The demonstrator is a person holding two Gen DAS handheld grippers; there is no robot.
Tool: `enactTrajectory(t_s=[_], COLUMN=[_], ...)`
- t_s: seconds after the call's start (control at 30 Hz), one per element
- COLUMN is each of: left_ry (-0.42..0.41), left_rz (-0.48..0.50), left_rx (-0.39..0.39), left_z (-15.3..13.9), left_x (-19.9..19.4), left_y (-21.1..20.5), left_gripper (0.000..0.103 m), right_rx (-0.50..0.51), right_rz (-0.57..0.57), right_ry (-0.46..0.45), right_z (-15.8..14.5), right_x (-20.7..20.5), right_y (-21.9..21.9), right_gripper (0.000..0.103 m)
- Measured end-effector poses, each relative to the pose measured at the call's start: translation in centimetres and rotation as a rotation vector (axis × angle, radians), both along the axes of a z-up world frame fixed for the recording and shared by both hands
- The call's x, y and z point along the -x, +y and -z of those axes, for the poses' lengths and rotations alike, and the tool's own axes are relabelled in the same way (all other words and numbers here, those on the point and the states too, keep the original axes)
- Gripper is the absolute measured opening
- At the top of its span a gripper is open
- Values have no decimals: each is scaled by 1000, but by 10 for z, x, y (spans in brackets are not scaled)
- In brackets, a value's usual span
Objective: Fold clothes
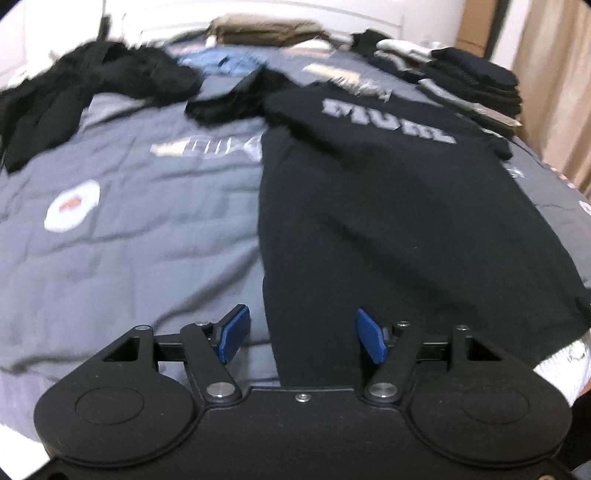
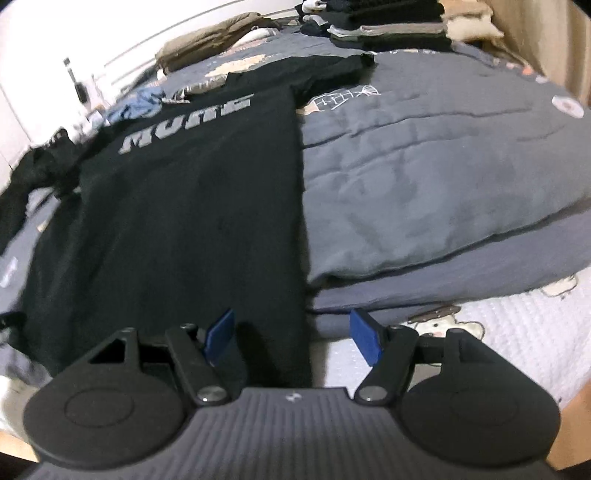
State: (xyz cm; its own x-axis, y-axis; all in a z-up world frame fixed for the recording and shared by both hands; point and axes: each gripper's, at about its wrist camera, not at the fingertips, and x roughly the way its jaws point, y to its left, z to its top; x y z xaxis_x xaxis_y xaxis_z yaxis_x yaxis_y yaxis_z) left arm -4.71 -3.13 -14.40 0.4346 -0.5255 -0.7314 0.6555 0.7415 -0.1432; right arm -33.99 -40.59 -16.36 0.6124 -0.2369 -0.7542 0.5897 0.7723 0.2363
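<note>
In the left wrist view, a grey quilt [image 1: 147, 221] covered the bed, with crumpled dark clothes [image 1: 74, 96] far left and a folded stack [image 1: 476, 85] far right; the black T-shirt [image 1: 388, 206] lay flat, its left edge between the spread fingers of the left gripper [image 1: 303, 338]. In the right wrist view, the right gripper [image 2: 293, 339] was likewise spread, straddling the T-shirt's [image 2: 184, 206] right edge near the hem, with bare quilt [image 2: 443, 177] to the right and folded piles [image 2: 388, 29] beyond.
</note>
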Motion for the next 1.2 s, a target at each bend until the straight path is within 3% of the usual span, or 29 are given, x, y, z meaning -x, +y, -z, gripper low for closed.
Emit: enactTrajectory(t_s=[0.13, 0.17, 0.2, 0.23, 0.27, 0.33, 0.43, 0.5, 0.6, 0.7, 0.77, 0.83, 0.9, 0.97, 1.07, 1.2], left_ry=[22, 6, -14, -33, -46, -49, -37, -27, -21, 35, 84, 135, 168, 159, 98, 1], left_rz=[-16, -12, -2, 14, 28, 28, 11, 3, 12, 25, 26, 21, 10, -5, -20, -51], left_rx=[37, 39, 38, 33, 27, 36, 96, 158, 235, 268, 213, 119, 32, 10, 84, 160], left_z=[2, 2, 2, 1, 0, -6, -25, -43, -73, -85, -75, -56, -40, -34, -47, -66], left_x=[-3, -1, 2, 5, 8, 10, 12, 16, 27, 42, 49, 54, 56, 56, 55, 45], left_y=[1, 0, -2, -4, -7, -6, 4, 14, 28, 35, 29, 19, 12, 14, 22, 20], left_gripper=[63, 53, 43, 23, 15, 6, 4, 4, 4, 4, 4, 6, 19, 40, 47, 53], right_rx=[-65, -103, -126, -148, -144, -160, -220, -271, -256, -228, -173, -122, -55, -10, 51, 73], right_rz=[2, 1, 5, 9, 5, 16, 65, 87, 94, 65, 29, -22, -23, 2, 95, 87], right_ry=[14, -2, -19, -36, -41, -63, -146, -245, -346, -388, -349, -225, -63, 30, 28, -77], right_z=[11, 13, 15, 17, 17, 14, 1, -17, -53, -87, -101, -99, -84, -72, -75, -92], right_x=[-5, -6, -6, -6, -6, -5, 7, 21, 41, 59, 63, 55, 43, 39, 48, 44], right_y=[-2, -2, -1, 1, 3, 4, -1, -7, -9, -11, -11, -13, -16, -20, -26, -26], right_gripper=[68, 67, 59, 32, 20, 8, 5, 4, 4, 4, 4, 5, 7, 8, 14, 35])
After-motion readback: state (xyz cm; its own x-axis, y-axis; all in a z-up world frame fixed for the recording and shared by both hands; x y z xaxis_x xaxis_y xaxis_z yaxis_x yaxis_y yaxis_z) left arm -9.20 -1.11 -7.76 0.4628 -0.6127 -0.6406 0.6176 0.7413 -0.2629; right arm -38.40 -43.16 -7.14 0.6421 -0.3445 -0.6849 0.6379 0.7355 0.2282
